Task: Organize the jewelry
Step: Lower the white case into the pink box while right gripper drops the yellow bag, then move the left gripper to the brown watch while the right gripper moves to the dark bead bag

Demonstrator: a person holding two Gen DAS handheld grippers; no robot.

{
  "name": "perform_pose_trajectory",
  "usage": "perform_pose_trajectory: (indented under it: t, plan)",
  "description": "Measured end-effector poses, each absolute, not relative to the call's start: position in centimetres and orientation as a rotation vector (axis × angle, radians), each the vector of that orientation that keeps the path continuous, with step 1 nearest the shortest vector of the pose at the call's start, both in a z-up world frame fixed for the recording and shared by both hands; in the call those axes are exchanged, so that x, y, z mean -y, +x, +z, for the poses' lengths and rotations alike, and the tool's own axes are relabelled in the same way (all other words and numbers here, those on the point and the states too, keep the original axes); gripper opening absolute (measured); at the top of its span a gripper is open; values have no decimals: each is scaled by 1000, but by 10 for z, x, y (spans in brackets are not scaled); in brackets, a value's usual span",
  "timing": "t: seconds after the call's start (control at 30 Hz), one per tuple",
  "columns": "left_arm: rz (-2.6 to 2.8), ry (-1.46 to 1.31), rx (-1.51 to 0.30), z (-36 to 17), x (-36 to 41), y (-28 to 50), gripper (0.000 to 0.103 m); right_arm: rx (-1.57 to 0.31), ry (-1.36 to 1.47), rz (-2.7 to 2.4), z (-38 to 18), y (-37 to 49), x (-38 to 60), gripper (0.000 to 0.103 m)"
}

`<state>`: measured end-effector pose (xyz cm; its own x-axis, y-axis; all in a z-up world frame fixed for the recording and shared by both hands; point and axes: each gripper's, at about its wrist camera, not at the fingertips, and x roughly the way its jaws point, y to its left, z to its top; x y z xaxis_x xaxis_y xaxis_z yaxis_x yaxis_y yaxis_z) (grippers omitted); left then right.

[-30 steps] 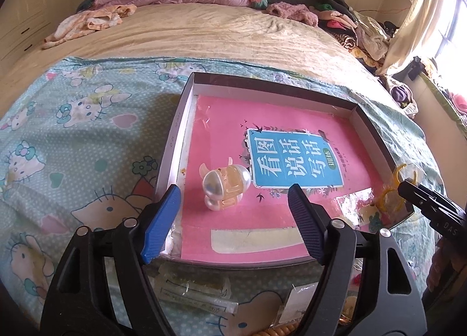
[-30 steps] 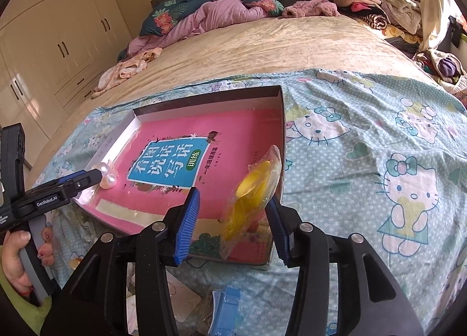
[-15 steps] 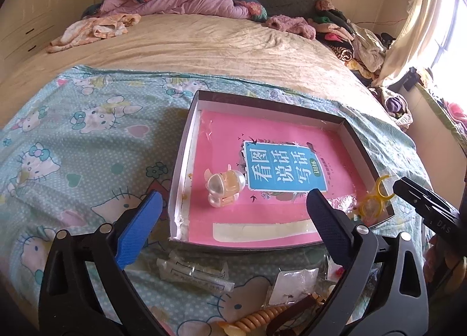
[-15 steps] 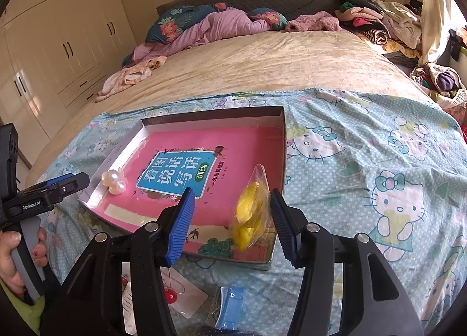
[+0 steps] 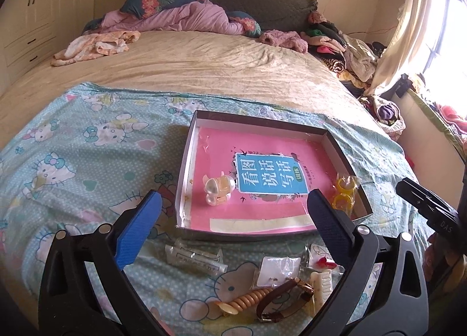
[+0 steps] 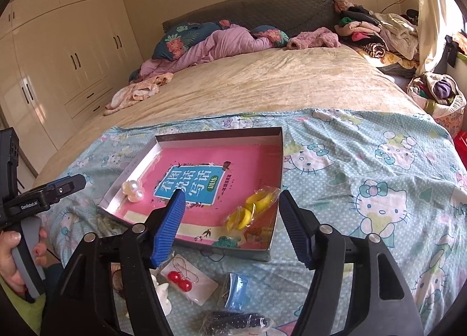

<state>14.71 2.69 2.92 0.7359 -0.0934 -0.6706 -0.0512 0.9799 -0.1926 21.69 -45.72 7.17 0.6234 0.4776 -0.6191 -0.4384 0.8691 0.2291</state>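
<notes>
Both my claws are released, jaws spread wide with nothing between them. My left claw (image 5: 230, 219) hangs above the near edge of the shallow box (image 5: 186, 166), which sits on the Hello Kitty sheet (image 5: 73, 161) over the bed. My right claw (image 6: 230, 216) hangs over the box's near right corner. Inside, on the pink book cover (image 5: 221, 146), a pearl hair clip (image 5: 219, 187) lies near the left wall, and a clear bag of yellow rings (image 6: 251, 207) lies at the near right, just beside the right wall. On the sheet nearer to me than the box lie more pieces: a small clear packet (image 5: 195, 257), a brown-strap watch (image 5: 283, 298), a cream spiral clip (image 5: 248, 301), red ball earrings (image 6: 179, 280) on a card, and a blue item in a bag (image 6: 236, 292).
</notes>
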Motion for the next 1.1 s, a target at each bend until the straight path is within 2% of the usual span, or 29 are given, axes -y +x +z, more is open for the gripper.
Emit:
perform_pose_trajectory:
  t: [0.67, 0.73, 1.1]
  plan:
    - [-59, -164, -725, 30, -13, 98, 93, -746, 36, 561, 81, 165, 470, 69]
    - [-66, -149, -729, 27, -10, 94, 93, -748, 40, 553, 79, 162, 472, 83]
    - [-92, -81, -785, 6, 8, 79, 93, -802, 39, 549, 61, 150, 481, 83]
